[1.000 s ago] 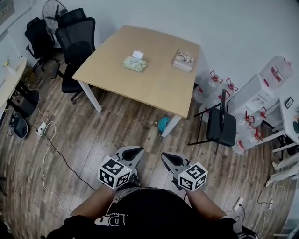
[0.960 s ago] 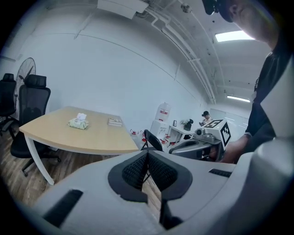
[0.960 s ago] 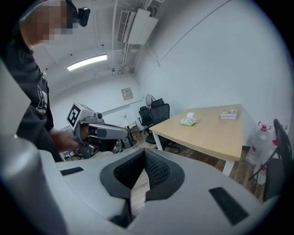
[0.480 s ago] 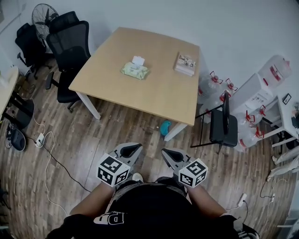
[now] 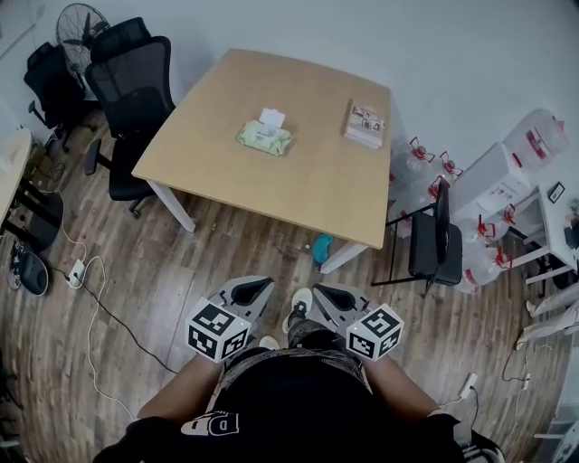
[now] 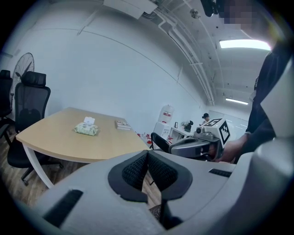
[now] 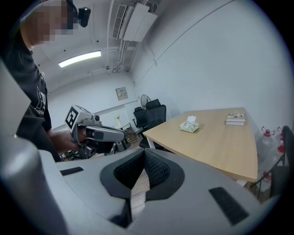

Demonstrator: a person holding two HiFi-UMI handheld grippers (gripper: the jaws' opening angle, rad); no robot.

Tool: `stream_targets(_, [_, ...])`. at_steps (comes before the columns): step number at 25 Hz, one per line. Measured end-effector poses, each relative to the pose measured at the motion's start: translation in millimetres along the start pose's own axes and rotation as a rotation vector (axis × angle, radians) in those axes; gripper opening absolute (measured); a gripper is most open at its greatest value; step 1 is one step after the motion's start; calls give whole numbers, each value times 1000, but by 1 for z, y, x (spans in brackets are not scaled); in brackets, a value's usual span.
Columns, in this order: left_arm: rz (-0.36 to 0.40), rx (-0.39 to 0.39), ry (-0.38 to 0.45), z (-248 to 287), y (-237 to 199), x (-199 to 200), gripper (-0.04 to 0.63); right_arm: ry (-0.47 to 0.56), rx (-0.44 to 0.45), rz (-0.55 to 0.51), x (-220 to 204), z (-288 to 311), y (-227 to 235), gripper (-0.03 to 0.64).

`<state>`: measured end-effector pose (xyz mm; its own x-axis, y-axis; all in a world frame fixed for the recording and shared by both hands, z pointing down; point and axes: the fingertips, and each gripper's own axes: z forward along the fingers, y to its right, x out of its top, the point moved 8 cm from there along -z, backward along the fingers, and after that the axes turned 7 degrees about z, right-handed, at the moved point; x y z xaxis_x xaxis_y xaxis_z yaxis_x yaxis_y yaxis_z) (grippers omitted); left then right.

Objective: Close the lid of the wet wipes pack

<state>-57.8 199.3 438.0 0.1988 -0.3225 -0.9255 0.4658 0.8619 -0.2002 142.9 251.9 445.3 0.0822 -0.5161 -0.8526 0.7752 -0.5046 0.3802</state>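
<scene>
The left gripper [image 5: 258,288] is closed: in the left gripper view its two black ribbed pads [image 6: 138,169] meet along a single seam, and nothing is clamped between them. The right gripper [image 5: 324,295] is in the same condition, with its pads [image 7: 156,170] pressed together and holding nothing. Both grippers are held side by side, close to the person's torso [image 5: 289,407] and above the wooden floor [image 5: 136,271], with their tips pointing toward the table [image 5: 298,181]. A shoe [image 5: 298,302] shows on the floor between the two tips. Each gripper also appears in the other's view: the right gripper [image 6: 197,146] at the right of the left gripper view, and the left gripper [image 7: 98,134] at the left of the right gripper view. Both grippers are well apart from the table. The wet wipes pack [image 5: 265,138] lies flat on the table, in the far half and nearer the left edge than the right. Its white lid [image 5: 271,117] stands raised on the far side of the pack, so the pack is open. A stack of booklets [image 5: 365,124] lies near the far right corner of the table, apart from the pack. Black office chairs [image 5: 131,86] and a fan [image 5: 80,27] stand beyond the table's left edge. A black folding chair [image 5: 432,240] and several water bottles [image 5: 534,136] stand beyond its right edge.
</scene>
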Motion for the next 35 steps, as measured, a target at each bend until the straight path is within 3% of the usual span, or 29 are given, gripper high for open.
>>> stream_targets(19, [-34,84,-40,44,-91,24,17,0,68,-24,58,88,72,6])
stream_targets(35, [-38,113,-63,141,-172,79,17,-44,116,11,125,150,184,6])
